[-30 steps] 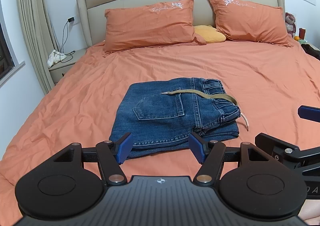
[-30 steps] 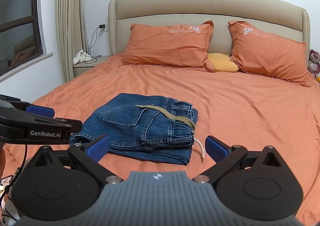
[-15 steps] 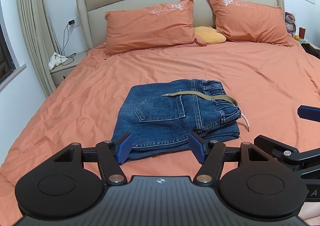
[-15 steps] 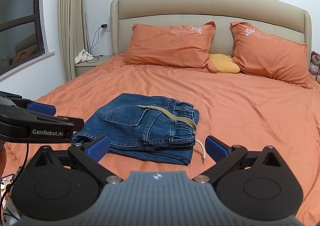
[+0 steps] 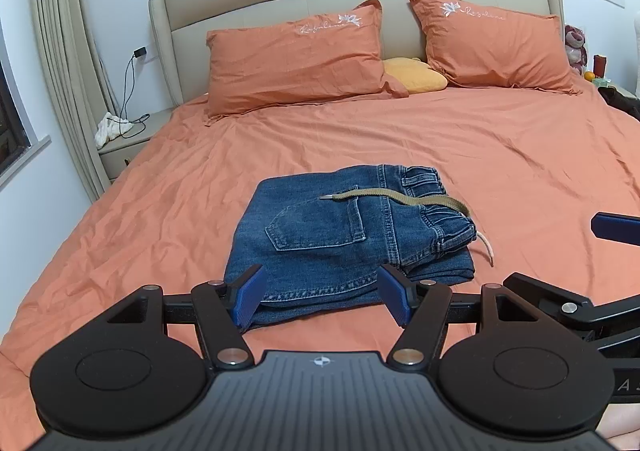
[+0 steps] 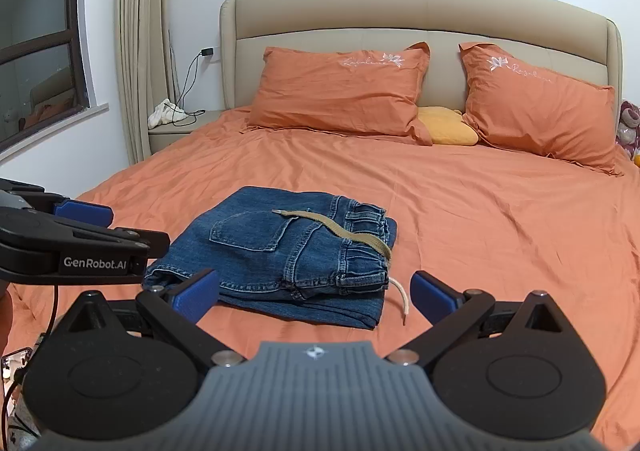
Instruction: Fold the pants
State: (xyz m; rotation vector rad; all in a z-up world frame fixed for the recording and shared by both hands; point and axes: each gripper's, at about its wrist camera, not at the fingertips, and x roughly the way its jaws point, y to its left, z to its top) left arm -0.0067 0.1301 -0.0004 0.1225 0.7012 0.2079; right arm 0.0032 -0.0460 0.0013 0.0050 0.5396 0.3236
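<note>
folded blue jeans (image 5: 352,239) are lying flat on the orange bedsheet (image 5: 500,155), just ahead of both claws. back pocket is facing up; elastic waistband is sitting toward the right end of the bundle. an olive drawstring (image 5: 400,197) is trailing across the top of the denim, and a white cord end (image 5: 486,247) is hanging off the waistband side onto the sheet.

left gripper (image 5: 324,297) is hovering low over the near edge of the jeans, blue pads (image 5: 250,295) spread wide, nothing between them; whether the pads are touching the denim hem is not clear from this angle. the jeans are sitting straight ahead of it and slightly beyond.

right gripper (image 6: 314,291) is also standing spread, pads (image 6: 432,297) well apart and pinching nothing. the jeans are lying ahead of it and a little to its left; the white cord end (image 6: 402,299) is resting between its pads' line of sight, on the sheet. the left gripper (image 6: 80,247) is showing at the left edge of the right wrist view, beside the hem end of the jeans.

beyond the jeans, far from both claws: two orange pillows (image 6: 340,91) are leaning against a beige headboard (image 6: 400,15), a small yellow cushion (image 6: 446,129) is sitting between them. a nightstand (image 6: 180,129) with a white cloth and a black cable is standing ahead-left, beside a curtain (image 6: 140,43).
</note>
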